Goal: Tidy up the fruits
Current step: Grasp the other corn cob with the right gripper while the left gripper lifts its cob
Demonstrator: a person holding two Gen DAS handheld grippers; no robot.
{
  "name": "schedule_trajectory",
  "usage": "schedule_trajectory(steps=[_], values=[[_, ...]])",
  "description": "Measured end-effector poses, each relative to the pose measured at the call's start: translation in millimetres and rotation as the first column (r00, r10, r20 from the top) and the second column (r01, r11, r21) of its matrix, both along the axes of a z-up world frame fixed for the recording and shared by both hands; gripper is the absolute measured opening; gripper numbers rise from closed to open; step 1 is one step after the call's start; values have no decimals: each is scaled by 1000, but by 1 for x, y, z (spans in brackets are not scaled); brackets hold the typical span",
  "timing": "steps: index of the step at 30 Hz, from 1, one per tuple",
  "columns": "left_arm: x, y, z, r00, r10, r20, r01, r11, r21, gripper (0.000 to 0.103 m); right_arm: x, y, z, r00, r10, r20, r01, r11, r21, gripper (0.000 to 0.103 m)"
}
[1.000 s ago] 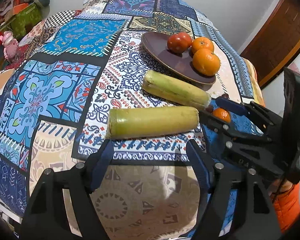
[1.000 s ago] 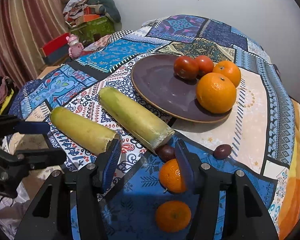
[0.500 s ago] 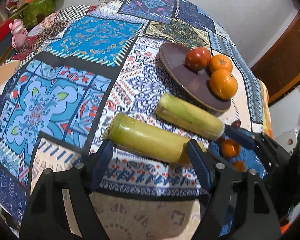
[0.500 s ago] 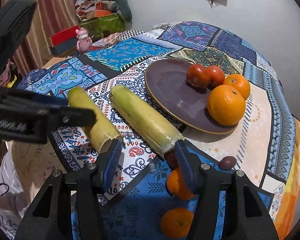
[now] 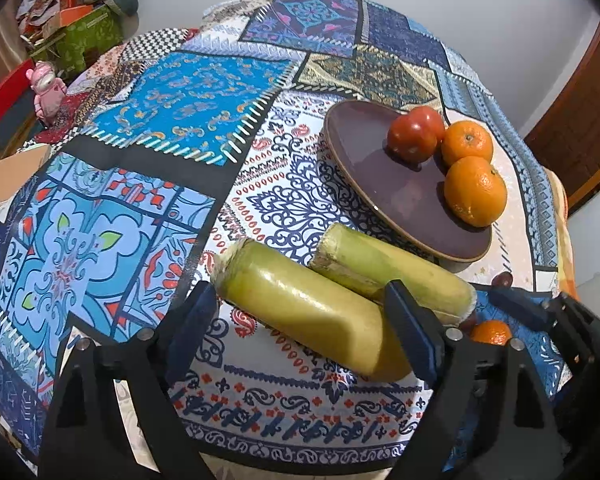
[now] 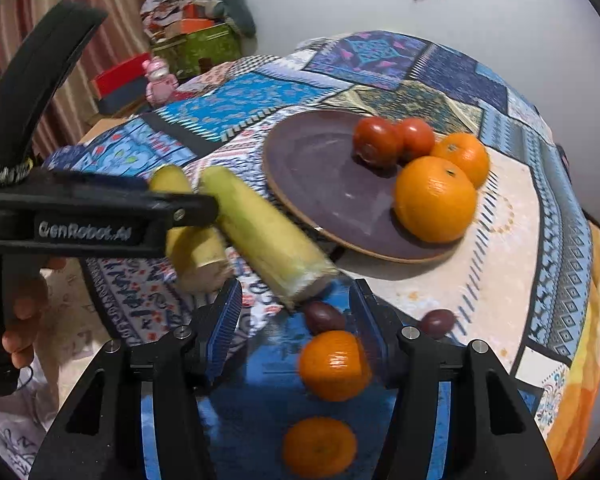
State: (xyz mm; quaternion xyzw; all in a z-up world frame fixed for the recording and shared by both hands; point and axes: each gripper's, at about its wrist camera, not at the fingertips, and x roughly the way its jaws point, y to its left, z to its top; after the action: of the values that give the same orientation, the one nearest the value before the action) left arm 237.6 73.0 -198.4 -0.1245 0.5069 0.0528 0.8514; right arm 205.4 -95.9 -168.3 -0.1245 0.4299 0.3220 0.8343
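Two green-yellow stalks lie side by side on the patchwork tablecloth. My left gripper (image 5: pixel 302 322) straddles the nearer stalk (image 5: pixel 308 312); its jaws are opening and the pads do not press on it. The farther stalk (image 5: pixel 392 272) rests against the brown plate (image 5: pixel 380 176), which holds a tomato (image 5: pixel 414 136) and two oranges (image 5: pixel 476 190). My right gripper (image 6: pixel 296 320) hangs open over a dark plum (image 6: pixel 324 316) and a mandarin (image 6: pixel 334 364). The right wrist view shows the left gripper (image 6: pixel 180 196) across the nearer stalk (image 6: pixel 194 248).
A second mandarin (image 6: pixel 320 448) and a second plum (image 6: pixel 438 322) lie near the table's front edge. A person's hand (image 6: pixel 20 320) holds the left gripper's handle. A pink toy (image 5: pixel 46 88) and stacked boxes stand beyond the table's left side. A wooden door (image 5: pixel 580 120) is at the right.
My left gripper has moved forward and down so that its fingers now flank the nearer stalk, and its jaws stand wider. The right gripper has stayed over the plum and mandarin.
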Motion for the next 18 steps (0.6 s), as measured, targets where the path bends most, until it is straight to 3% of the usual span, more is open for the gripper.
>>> schedule_trajectory(steps=[3, 8, 11, 13, 18], values=[[1, 2, -4, 1000, -8, -13, 8, 1000, -25, 86, 5, -7, 3, 1000, -23, -12, 23, 999, 22, 53], [-8, -8, 4, 994, -108, 4, 108, 993, 57, 76, 10, -7, 6, 1000, -16, -25, 17, 999, 43, 54], [-13, -5, 10, 989, -145, 3, 145, 988, 53, 69, 14, 0, 7, 999, 1, -34, 1, 999, 50, 54], [-17, 0, 14, 988, -157, 2, 157, 987, 40, 63, 18, 5, 6, 999, 13, -43, -11, 999, 51, 54], [-27, 13, 19, 988, -154, 6, 153, 987, 44, 62, 24, 24, 0, 995, 72, -65, -70, 997, 24, 55]])
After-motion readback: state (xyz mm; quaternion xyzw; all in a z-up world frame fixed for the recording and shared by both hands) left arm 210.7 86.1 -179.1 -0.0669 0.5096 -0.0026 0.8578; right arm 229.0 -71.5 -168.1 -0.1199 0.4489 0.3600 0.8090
